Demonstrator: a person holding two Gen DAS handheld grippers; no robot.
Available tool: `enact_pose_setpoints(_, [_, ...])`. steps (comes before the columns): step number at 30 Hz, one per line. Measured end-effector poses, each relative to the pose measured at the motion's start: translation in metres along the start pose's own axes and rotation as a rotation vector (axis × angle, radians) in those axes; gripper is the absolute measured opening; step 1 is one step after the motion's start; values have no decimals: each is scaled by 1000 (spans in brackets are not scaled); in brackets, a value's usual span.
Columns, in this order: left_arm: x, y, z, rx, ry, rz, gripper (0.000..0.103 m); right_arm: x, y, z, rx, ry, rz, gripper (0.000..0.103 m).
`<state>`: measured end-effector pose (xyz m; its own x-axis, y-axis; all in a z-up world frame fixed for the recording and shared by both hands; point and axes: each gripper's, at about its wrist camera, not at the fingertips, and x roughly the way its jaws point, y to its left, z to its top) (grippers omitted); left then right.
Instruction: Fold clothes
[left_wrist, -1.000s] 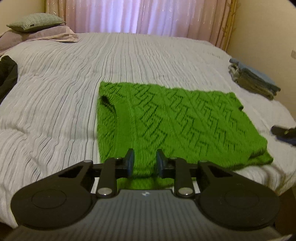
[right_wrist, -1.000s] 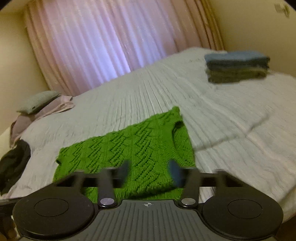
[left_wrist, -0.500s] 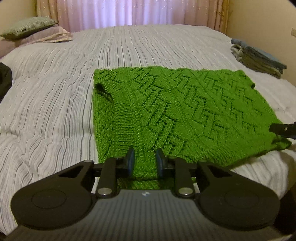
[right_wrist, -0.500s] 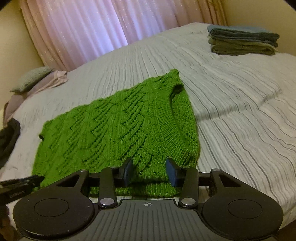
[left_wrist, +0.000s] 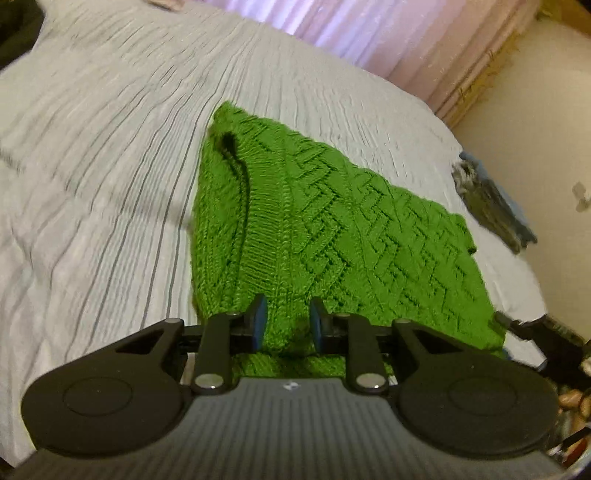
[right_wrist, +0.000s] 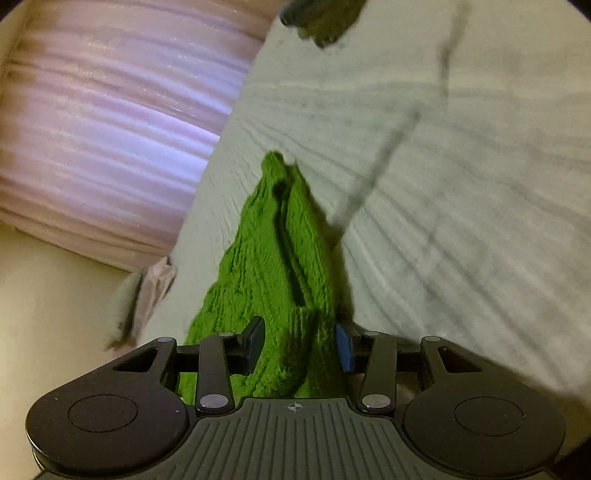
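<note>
Both your views blurred; right wrist view worst, bedspread (left_wrist: 110, 192) stripes smeared. Dark heap left of sweater cut off at frame corner. Green knit sweater (left_wrist: 332, 229) lies on bedspread, cable pattern up, neckline slit dark, near hem hidden under your left gripper (left_wrist: 284, 325). Its 2 pads straddle hem fold; whether they pinch knit, cannot tell. Wide bare bedspread left of and beyond sweater. Folded stack (left_wrist: 491, 199) right of sweater, near bed edge. Your right gripper (right_wrist: 301, 345) part open, bunched sweater (right_wrist: 280, 258) edge between pads, contact unclear.
</note>
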<state>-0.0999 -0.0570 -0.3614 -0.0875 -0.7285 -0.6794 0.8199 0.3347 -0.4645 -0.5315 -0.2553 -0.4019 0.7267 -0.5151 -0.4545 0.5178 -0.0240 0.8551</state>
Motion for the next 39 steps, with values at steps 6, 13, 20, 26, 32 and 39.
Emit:
enact_pose_setpoints(6, [3, 9, 2, -51, 3, -35, 19, 20, 4, 1, 24, 7, 47, 43])
enact_pose_setpoints(13, [10, 13, 2, -53, -1, -62, 19, 30, 49, -5, -193, 37, -230, 23])
enact_pose_setpoints(20, [-11, 43, 7, -158, -39, -139, 17, 63, 187, -67, -908, -74, -487, 20])
enact_pose_setpoints(26, [-39, 88, 4, -224, -85, -83, 17, 109, 253, -190, -1468, -123, -321, 19])
enact_pose_setpoints(32, [-52, 129, -9, -296, -75, -47, 17, 154, 224, -278, -1704, 71, -212, 20])
enact_pose_setpoints(39, [-56, 139, -15, -304, -84, -66, 17, 143, 234, -284, -1716, -18, -178, 20])
